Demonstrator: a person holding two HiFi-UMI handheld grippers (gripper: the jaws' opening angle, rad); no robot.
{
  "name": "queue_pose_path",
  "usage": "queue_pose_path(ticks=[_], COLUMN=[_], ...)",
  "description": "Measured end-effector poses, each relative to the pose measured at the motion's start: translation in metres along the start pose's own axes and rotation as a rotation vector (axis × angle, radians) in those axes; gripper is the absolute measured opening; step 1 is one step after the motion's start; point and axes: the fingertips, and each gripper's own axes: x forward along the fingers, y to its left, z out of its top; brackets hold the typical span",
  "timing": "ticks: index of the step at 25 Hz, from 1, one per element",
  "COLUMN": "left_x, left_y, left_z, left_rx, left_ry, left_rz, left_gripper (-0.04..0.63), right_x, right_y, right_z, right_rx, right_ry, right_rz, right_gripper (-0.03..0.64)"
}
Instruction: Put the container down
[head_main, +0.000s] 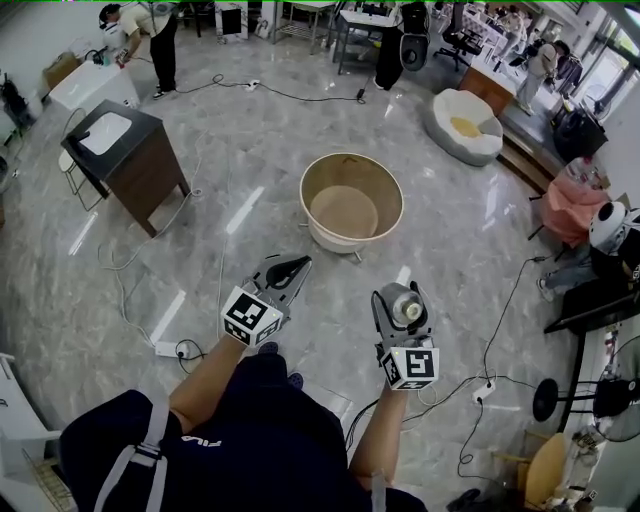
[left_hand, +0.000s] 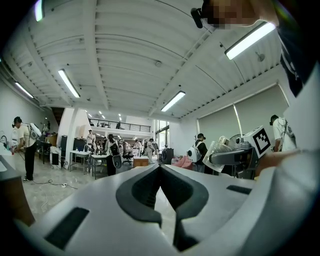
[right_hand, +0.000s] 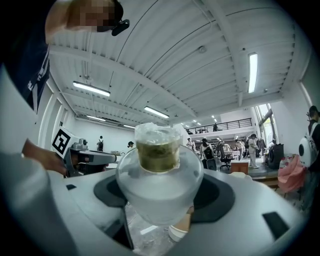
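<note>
Dark-sleeved forearms (head_main: 215, 378), one behind each claw, reach out over the marble floor (head_main: 250, 130). Right claw (head_main: 403, 312): jaws clamped on the container (right_hand: 159, 185), a clear rounded vessel with an olive upper part under crinkled film, its body wedged between the pads. It is carried mouth-forward and raised, probably to keep the contents level until a resting place is chosen, so the task is judged not yet done. Left claw (head_main: 290, 270), just left of the right one: jaws together on nothing, seemingly held aside as a spare. Round wooden tub (head_main: 304, 195): on the floor ahead of both claws, apparently empty, and the likeliest landing spot. Dark cabinet (head_main: 130, 160): well off to the left claw's left. Only the head view shows the floor and tub, since both gripper views tilt towards the ceiling. The left gripper view alone gives the container in side profile; the right gripper view catches the left claw's marker cube (right_hand: 62, 141).
</note>
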Motion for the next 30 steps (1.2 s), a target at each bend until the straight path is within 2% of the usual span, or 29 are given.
queue_pose_path(ticks=[12, 22, 26, 30], left_x=[0.005, 0.045, 0.068, 0.095], left_y=[0.014, 0.043, 0.06, 0.083], left_z=[-0.005, -0.014, -0.008, -0.012], left_rx=[-0.017, -0.027, -0.031, -0.034], left_ry=[-0.025, -0.024, -0.044, -0.029], left_rz=[0.038, 0.05, 0.045, 0.039], left_gripper=[0.025, 0.025, 0.025, 0.025], right_x=[0.012, 0.052, 0.078, 0.111], right_y=[-0.006, -0.036, -0.052, -0.066], right_z=[-0.014, -0.016, -0.015, -0.014], right_rx=[0.013, 0.007, 0.009, 0.013], right_ry=[0.003, -0.01, -0.006, -0.007], right_rz=[0.019, 0.015, 0.012, 0.005], right_gripper=[0.347, 0.347, 0.347, 0.347])
